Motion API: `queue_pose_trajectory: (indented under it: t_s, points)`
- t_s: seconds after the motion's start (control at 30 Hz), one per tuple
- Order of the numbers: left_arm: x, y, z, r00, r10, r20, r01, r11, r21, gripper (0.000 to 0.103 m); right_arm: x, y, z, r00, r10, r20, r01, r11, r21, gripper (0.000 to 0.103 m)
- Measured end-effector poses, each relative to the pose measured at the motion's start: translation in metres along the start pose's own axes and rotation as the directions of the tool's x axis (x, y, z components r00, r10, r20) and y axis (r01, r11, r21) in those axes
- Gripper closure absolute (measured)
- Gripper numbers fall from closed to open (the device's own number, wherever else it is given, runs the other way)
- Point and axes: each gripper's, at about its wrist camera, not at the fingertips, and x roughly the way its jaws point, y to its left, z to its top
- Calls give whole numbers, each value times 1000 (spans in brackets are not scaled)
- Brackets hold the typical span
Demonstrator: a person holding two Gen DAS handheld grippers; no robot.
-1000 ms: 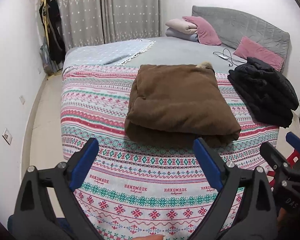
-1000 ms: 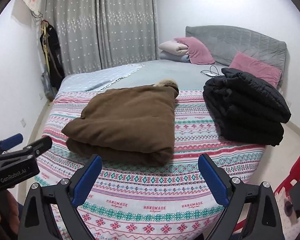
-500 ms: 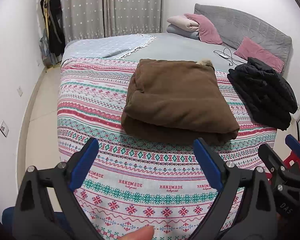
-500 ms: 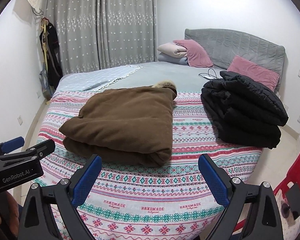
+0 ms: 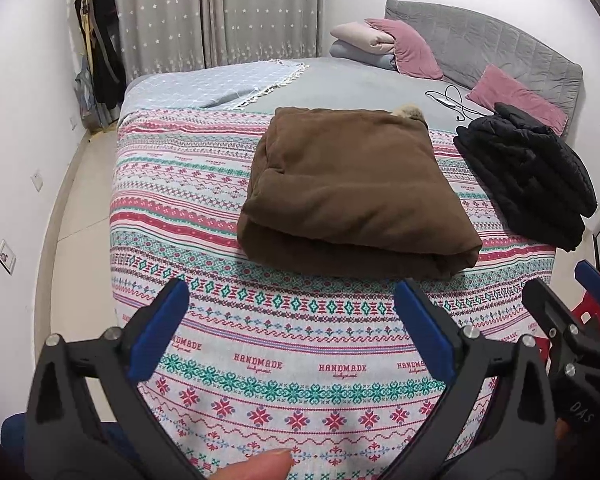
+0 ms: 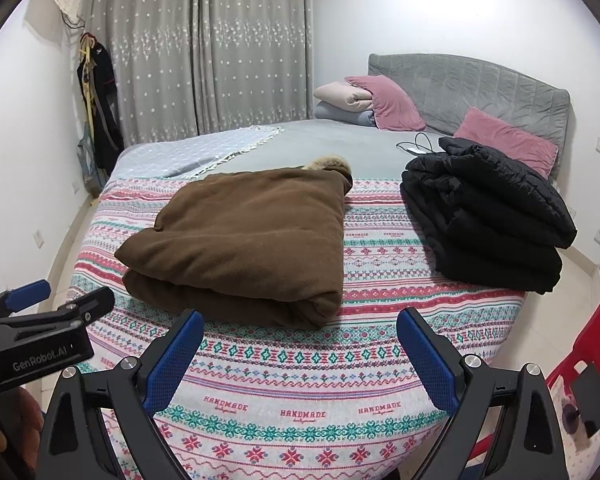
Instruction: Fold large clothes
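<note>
A brown coat (image 5: pixel 352 196) lies folded into a thick rectangle in the middle of the patterned bedspread (image 5: pixel 260 360), with a fur trim peeking out at its far corner. To its right sits a folded black padded jacket (image 6: pixel 488 212). My left gripper (image 5: pixel 291 292) hovers over the bed's near edge, short of the brown coat (image 6: pixel 248 240); its jaws are opening and nothing is between them. My right gripper (image 6: pixel 300 316) is open beside it, also empty and short of the coat. A person's fingertip (image 5: pixel 260 466) shows at the bottom of the left wrist view.
Pink pillows (image 6: pixel 504 140) and folded bedding (image 6: pixel 344 100) lie by the grey headboard (image 6: pixel 480 88). A charging cable (image 5: pixel 452 104) rests on the grey sheet. Clothes hang on the left wall (image 6: pixel 100 120). A red plastic seat (image 6: pixel 596 332) stands at the bed's right corner.
A fingertip has come into the bottom of the left wrist view. The left jaws stand slightly wider apart. Both folded garments lie unmoved.
</note>
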Motion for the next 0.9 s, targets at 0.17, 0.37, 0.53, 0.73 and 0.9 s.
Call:
queue_pose_trajectory:
  t_s: [0.17, 0.37, 0.53, 0.73, 0.9]
  points:
    - [1, -3, -1, 1000, 7, -2, -7, 1000, 9, 1, 1, -1, 0, 1000, 5, -3, -5, 1000, 3, 5]
    - [2, -4, -2, 1000, 11, -10, -11, 1000, 11, 1, 1, 0, -1, 1000, 5, -4, -5, 1000, 3, 5]
    - [1, -4, -2, 1000, 13, -8, -13, 1000, 10, 1, 1, 0, -1, 1000, 4, -4, -4, 1000, 5, 5]
    - [0, -3, -3, 1000, 13, -5, -13, 1000, 5, 1, 1, 0, -1, 1000, 5, -4, -5, 1000, 3, 5]
    - [0, -4, -3, 1000, 13, -3, -13, 1000, 10, 1, 1, 0, -1, 1000, 5, -4, -5, 1000, 4, 5]
